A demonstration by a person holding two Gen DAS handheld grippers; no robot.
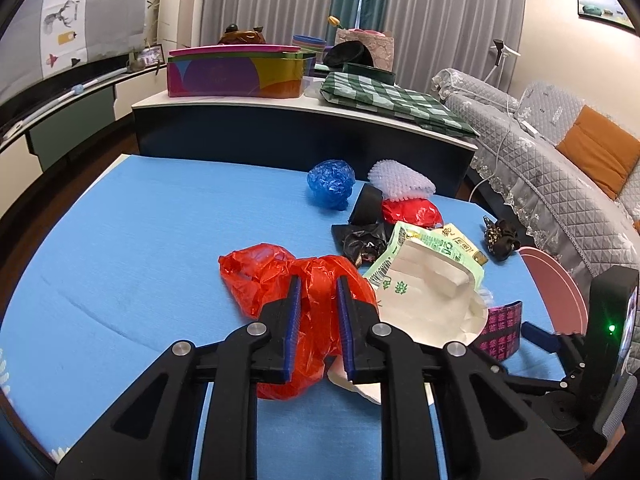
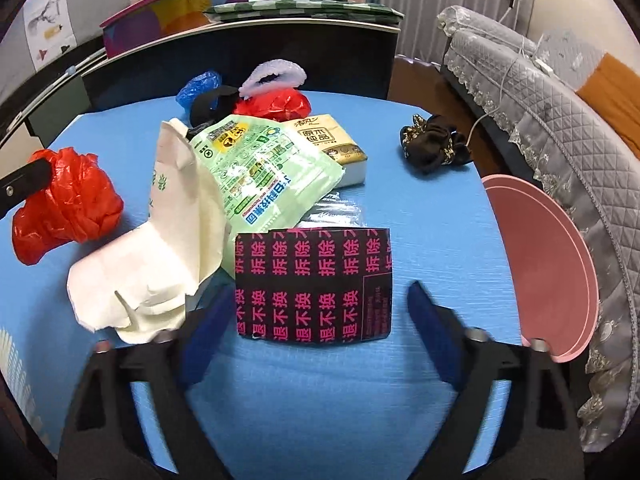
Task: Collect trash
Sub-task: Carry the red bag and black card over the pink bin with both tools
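Blue bench [image 2: 420, 216]: left claw [image 1: 318, 286] pinches the red bag [image 1: 276, 276]; right claw [image 2: 320, 300], spread wide and empty, straddles the black card [image 2: 312, 284].

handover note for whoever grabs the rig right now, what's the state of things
Left gripper: shut on the crumpled red plastic bag.
Right gripper: open, the black card with pink characters between its fingers, not gripped.
Still on the blue table: white paper bag, green wrapper, blue plastic bag, a smaller red bag.
Nothing visibly binned yet; all remains.
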